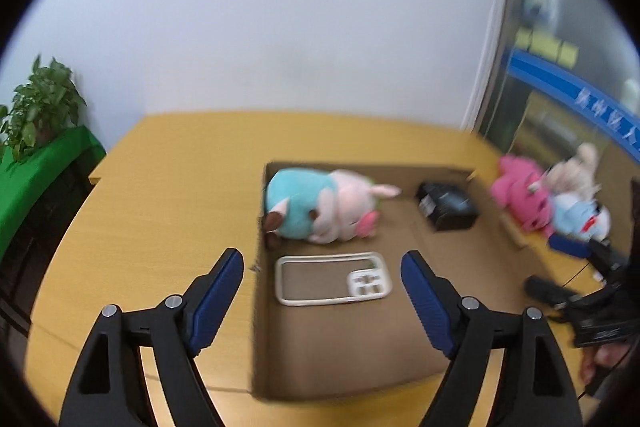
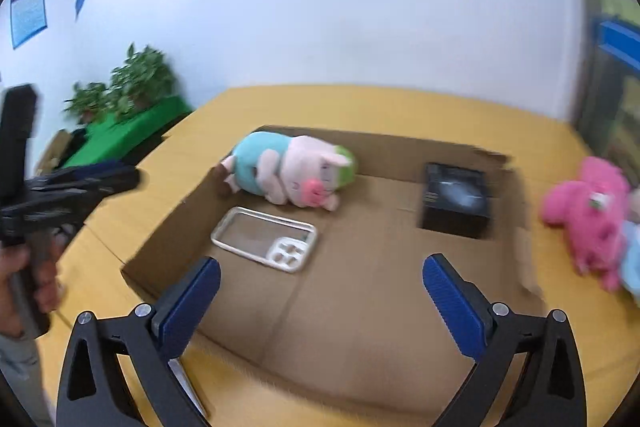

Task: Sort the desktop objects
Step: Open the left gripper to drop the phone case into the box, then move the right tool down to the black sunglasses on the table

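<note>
A flat cardboard sheet (image 1: 344, 327) lies on the yellow table (image 1: 160, 227). On it are a teal-and-pink plush pig (image 1: 320, 205), a clear white phone case (image 1: 332, 279) and a small black box (image 1: 448, 205). A pink plush (image 1: 520, 197) and a light blue plush (image 1: 580, 217) lie to the right of the sheet. My left gripper (image 1: 322, 271) is open and empty above the phone case. My right gripper (image 2: 320, 279) is open and empty over the sheet (image 2: 360, 287), near the case (image 2: 266, 239), pig (image 2: 292, 171), box (image 2: 456, 199) and pink plush (image 2: 588, 215).
A green-covered stand with potted plants (image 1: 40, 107) stands left of the table. The right hand-held gripper (image 1: 592, 307) shows at the right edge of the left wrist view; the left one (image 2: 60, 195) shows at the left edge of the right wrist view. A white wall is behind the table.
</note>
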{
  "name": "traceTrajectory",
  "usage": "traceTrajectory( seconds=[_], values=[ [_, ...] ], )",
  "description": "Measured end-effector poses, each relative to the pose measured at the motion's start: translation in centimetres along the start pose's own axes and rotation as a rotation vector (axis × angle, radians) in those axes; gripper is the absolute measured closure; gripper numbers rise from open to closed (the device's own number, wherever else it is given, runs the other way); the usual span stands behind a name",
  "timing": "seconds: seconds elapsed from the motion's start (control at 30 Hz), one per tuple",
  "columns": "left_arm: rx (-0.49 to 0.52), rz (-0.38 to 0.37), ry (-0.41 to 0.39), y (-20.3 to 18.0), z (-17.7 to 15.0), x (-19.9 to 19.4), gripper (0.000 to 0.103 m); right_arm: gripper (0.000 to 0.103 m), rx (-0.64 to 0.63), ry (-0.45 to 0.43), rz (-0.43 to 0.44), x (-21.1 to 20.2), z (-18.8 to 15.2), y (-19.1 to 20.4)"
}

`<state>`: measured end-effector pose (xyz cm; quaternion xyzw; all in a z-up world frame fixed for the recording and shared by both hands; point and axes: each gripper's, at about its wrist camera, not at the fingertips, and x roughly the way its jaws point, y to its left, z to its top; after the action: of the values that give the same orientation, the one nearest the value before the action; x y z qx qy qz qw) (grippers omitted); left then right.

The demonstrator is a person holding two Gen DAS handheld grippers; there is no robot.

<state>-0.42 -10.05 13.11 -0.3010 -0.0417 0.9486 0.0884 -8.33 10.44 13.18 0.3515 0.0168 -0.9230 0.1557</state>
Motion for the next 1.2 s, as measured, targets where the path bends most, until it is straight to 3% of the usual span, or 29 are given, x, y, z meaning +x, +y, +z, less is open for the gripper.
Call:
traceTrajectory(
  seconds=[0.1, 0.4, 0.73, 1.2],
  values=[
    [-0.034, -0.066, -0.058, -2.5, -1.1, -2.2, 0.022, 0.000, 0.011, -0.045, -0.085, -2.5, -1.9, 0.4],
    [0.001, -0.117, -0.130, -9.1, -4.9, -4.6, 0.022, 0.000, -0.027, -0.095, -0.122, -8.4, -6.8, 2.0],
    [0.029, -0.060, -0.148, -10.7, -7.6, -7.0, 0.022, 0.000, -0.027, -0.160, -0.100, -11.9, -9.7, 3.2],
    [0.046, -0.068, -0.114, -11.8, -8.6, -6.5, 0.022, 0.000, -0.015, -0.173, -0.064, -13.6, -11.3, 2.9]
  ],
)
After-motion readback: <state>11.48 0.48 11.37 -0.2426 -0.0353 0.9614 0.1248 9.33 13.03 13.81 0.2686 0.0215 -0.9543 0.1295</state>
